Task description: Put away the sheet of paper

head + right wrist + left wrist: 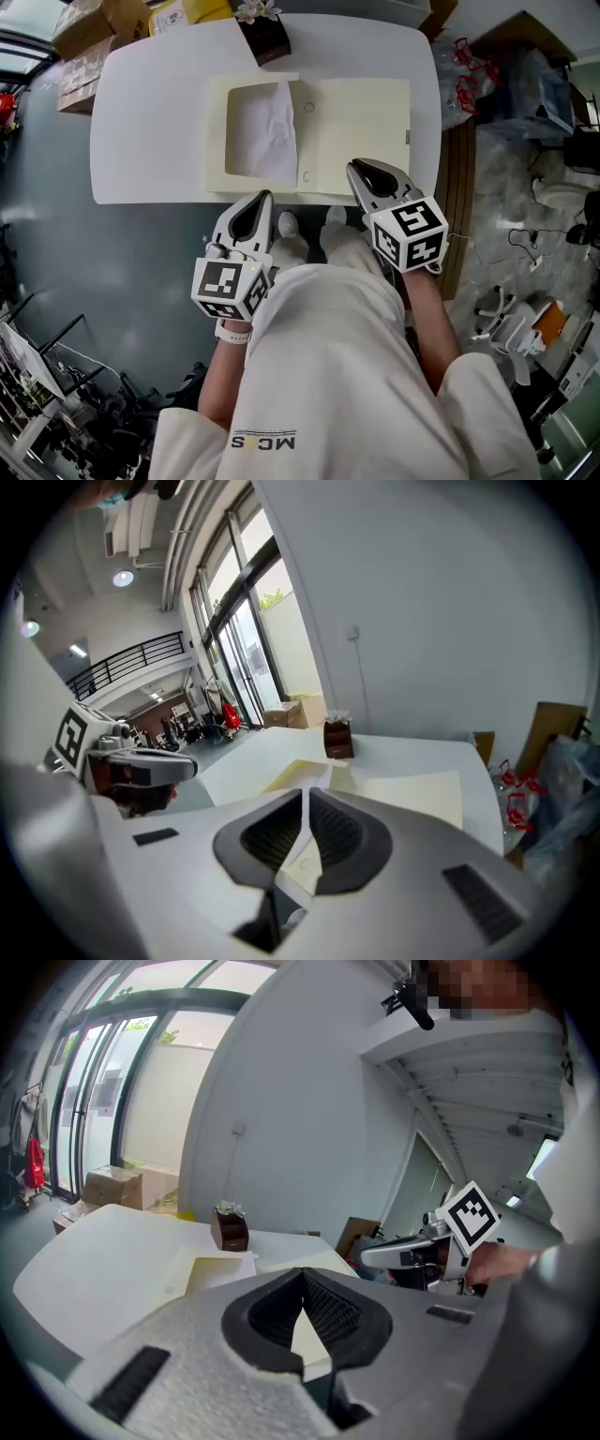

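Observation:
A cream box folder (361, 127) lies open on the white table (141, 122). A crumpled white sheet of paper (267, 131) rests in its recessed left half. My left gripper (263, 198) hovers over the table's near edge, just short of the folder's left half, shut and empty. Near the front edge of the folder's right flap is my right gripper (355, 168), shut with nothing held. In the left gripper view the jaws (302, 1277) meet in front of the folder (220, 1274). The right gripper view shows the jaws (307, 797) together before the flap (412, 794).
A small brown box with flowers (262, 36) stands at the table's far edge. Cardboard boxes (89, 37) sit on the floor at the far left. Bags, cables and clutter (534, 103) crowd the floor right of the table. The person's white-clad legs (328, 375) fill the foreground.

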A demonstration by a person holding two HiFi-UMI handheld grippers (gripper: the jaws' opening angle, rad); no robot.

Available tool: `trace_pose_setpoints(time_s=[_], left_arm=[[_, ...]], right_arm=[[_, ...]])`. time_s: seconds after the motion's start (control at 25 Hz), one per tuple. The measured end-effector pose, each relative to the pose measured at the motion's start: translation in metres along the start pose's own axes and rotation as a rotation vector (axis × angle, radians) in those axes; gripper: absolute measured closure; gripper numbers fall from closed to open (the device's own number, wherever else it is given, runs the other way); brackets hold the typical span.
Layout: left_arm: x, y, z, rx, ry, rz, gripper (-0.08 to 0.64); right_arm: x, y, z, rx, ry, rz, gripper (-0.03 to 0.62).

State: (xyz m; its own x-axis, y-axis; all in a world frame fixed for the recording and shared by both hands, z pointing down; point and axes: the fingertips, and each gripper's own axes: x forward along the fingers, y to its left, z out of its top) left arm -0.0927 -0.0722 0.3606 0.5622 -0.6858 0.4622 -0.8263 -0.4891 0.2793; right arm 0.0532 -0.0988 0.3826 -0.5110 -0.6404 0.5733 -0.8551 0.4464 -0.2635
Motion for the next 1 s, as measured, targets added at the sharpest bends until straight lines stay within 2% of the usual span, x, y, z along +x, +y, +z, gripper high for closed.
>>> trace_pose_setpoints(time_s=[0.16, 0.36, 0.64, 1.0], left_arm=[[-0.006, -0.004, 0.014, 0.018, -0.03, 0.004, 0.534], [-0.008, -0.012, 0.029, 0.044, -0.062, -0.002, 0.534], [-0.008, -0.023, 0.034, 0.066, -0.073, -0.016, 0.534], [-0.007, -0.031, 0.039, 0.09, -0.07, -0.04, 0.534]], right_arm=[[-0.03, -0.004, 0.022, -0.011, -0.097, -0.034, 0.56], [-0.055, -0.007, 0.031, -0.03, -0.154, -0.062, 0.565], [-0.078, -0.013, 0.021, -0.023, -0.182, -0.09, 0.565], [-0.082, -0.008, 0.02, -0.039, -0.202, -0.097, 0.565]])
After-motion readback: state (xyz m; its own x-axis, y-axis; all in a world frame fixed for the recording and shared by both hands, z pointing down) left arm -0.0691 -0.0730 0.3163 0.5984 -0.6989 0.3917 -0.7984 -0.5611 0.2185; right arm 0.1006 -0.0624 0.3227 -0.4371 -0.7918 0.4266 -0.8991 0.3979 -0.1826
